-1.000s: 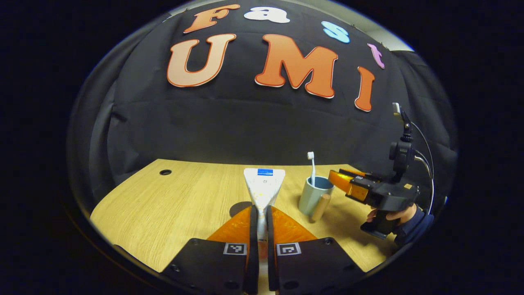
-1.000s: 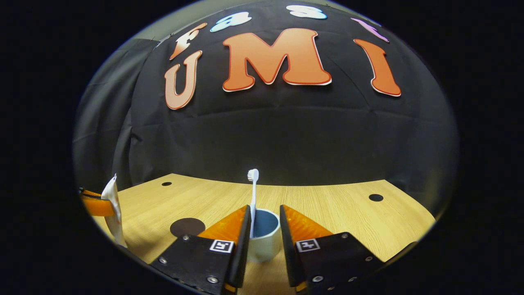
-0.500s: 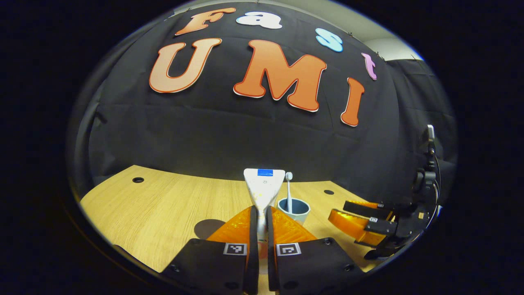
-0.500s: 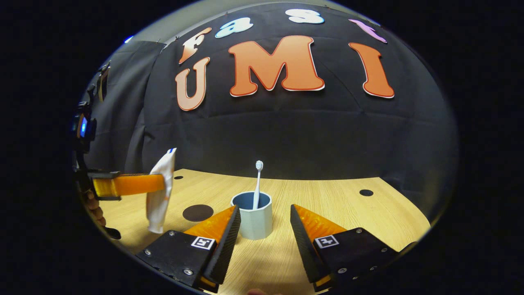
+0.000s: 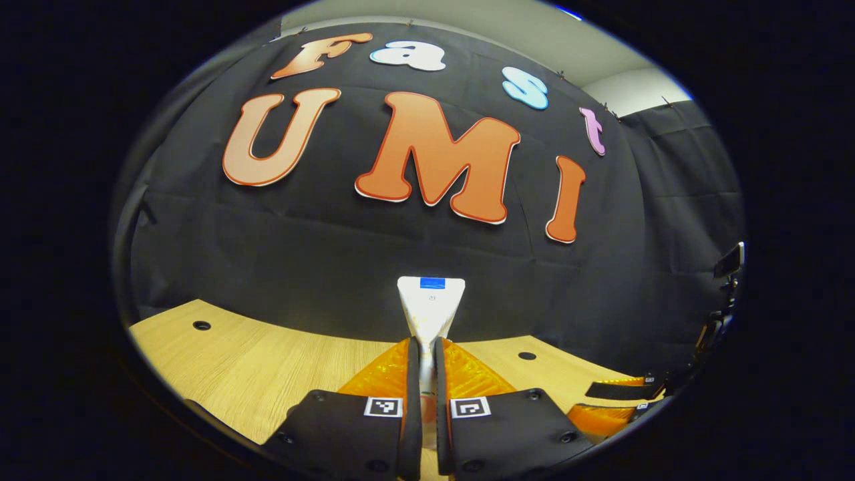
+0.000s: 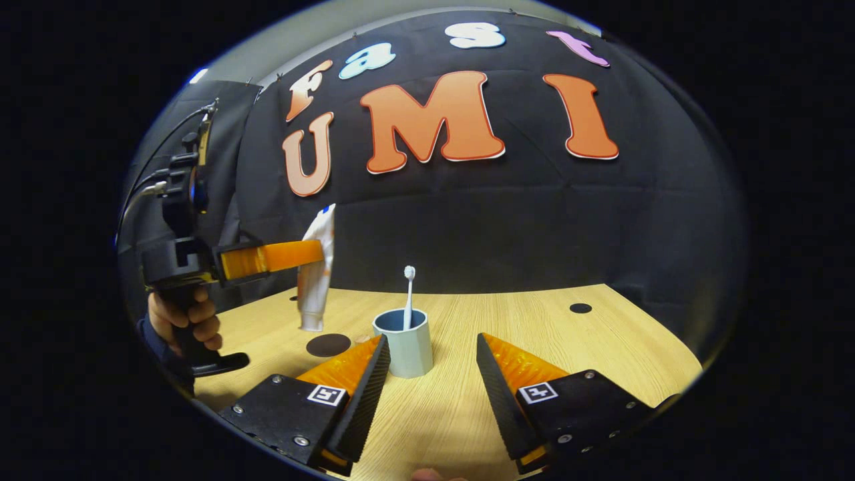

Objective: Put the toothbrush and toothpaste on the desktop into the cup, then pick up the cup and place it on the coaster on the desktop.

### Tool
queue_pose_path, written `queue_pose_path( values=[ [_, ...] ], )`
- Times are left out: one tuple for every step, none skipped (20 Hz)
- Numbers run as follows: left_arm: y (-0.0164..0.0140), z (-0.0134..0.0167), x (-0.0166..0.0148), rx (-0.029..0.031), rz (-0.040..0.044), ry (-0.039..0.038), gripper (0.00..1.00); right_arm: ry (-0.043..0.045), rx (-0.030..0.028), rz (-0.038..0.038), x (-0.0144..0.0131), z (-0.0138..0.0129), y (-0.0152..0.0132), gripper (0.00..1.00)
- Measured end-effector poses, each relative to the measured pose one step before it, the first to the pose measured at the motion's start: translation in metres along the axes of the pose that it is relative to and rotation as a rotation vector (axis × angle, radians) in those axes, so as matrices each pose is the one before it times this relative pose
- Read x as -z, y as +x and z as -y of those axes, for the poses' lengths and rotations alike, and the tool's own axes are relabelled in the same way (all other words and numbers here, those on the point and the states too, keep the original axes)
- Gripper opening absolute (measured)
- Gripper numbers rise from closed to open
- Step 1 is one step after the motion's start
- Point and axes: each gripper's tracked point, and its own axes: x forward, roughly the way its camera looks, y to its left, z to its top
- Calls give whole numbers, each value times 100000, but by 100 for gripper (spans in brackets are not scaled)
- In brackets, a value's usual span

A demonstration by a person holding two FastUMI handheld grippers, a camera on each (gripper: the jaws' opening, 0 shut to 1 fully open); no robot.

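In the right gripper view, the right gripper (image 6: 427, 374) gapes released at bottom centre. Beyond it, the cup (image 6: 405, 342) holds the toothbrush (image 6: 407, 297) upright. At mid-left, the left gripper (image 6: 314, 255) clenches the toothpaste (image 6: 316, 270) aloft, likely for dropping in. The coaster (image 6: 328, 345) lies below.

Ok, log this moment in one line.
left tool: shut on toothpaste, raised | right tool: open | toothbrush in cup

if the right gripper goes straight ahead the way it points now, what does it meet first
Most likely the cup with the toothbrush in it: it stands on the table just ahead of the open right gripper, roughly between its fingers, though slightly left of centre.
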Motion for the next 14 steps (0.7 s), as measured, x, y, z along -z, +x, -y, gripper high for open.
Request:
queue_pose_path(
  values=[
    [675,43,-35,-127,1855,-978,12,-404,-214,36,49,-22,-121,80],
    [659,205,-173,634,1816,-1026,12,-513,-64,-251,91,-10,-99,81],
    [588,157,-119,569,1515,-429,12,-279,-237,-219,78,-59,-195,82],
    [638,84,-172,233,1325,714,12,-87,-359,-220,114,-116,-124,82],
    [624,85,262,103,531,1204,13,31,-249,-213,111,-66,-70,83],
    [625,272,21,608,967,460,12,-152,-369,-269,177,-151,-74,83],
    [584,374,221,1057,486,82,12,-354,8,-563,187,-34,38,84],
    [515,380,226,966,820,-229,12,-424,-72,-538,232,-71,-38,84],
    [469,336,290,901,313,-36,12,-423,198,-657,320,-58,-66,84],
    [445,345,324,722,236,232,12,-126,105,-546,216,-5,-11,84],
    [530,342,450,905,30,431,12,33,-160,-491,254,-72,-52,85],
    [380,373,320,888,-132,171,12,160,-290,-499,171,-147,-110,85],
    [443,272,404,1087,-128,-354,12,1,-234,-497,200,-66,-9,84],
    [328,370,358,1276,-473,-580,11,-125,326,-450,142,82,12,85]
  ],
)
